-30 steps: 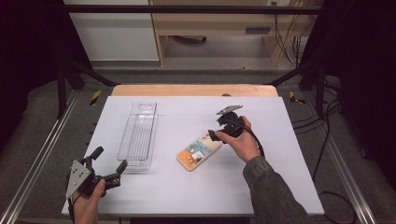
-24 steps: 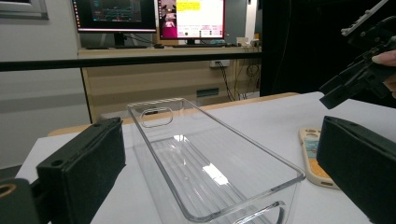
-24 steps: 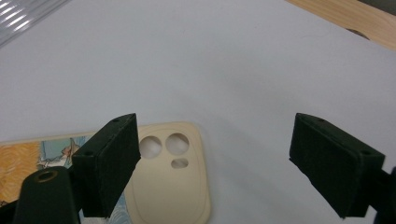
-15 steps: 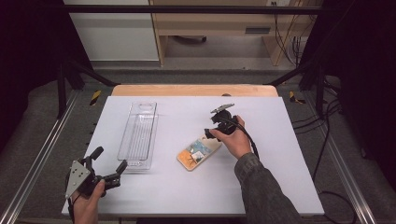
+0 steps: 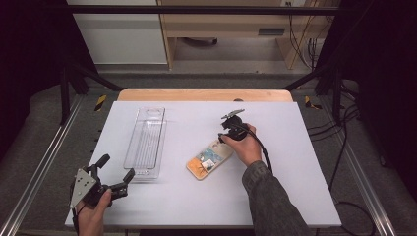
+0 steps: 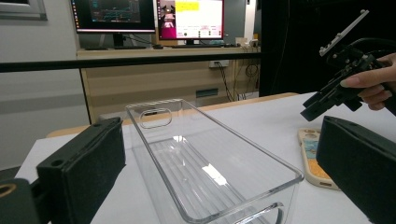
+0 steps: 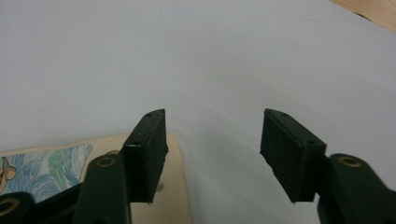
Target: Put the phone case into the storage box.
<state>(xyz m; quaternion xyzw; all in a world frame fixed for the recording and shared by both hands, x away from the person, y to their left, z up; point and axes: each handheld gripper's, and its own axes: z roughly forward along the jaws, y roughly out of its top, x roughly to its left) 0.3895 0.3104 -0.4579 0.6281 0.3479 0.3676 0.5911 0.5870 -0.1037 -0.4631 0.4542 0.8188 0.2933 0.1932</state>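
Two lit monitors on wooden desk; grey carpet; black curtains

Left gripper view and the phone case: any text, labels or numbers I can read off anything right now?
None legible.
Two monitors behind the table: on-screen text too small and blurred to read.
Phone case: a painted picture, no readable words.
Clear bin: no label visible.

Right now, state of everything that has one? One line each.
Bin: clear, upright, empty, flat on the table.
Phone case: lying flat, printed side up, not gripped.
Left gripper: open, holding nothing, near the bin's near end.
Right gripper: open, holding nothing, over the case's far end.
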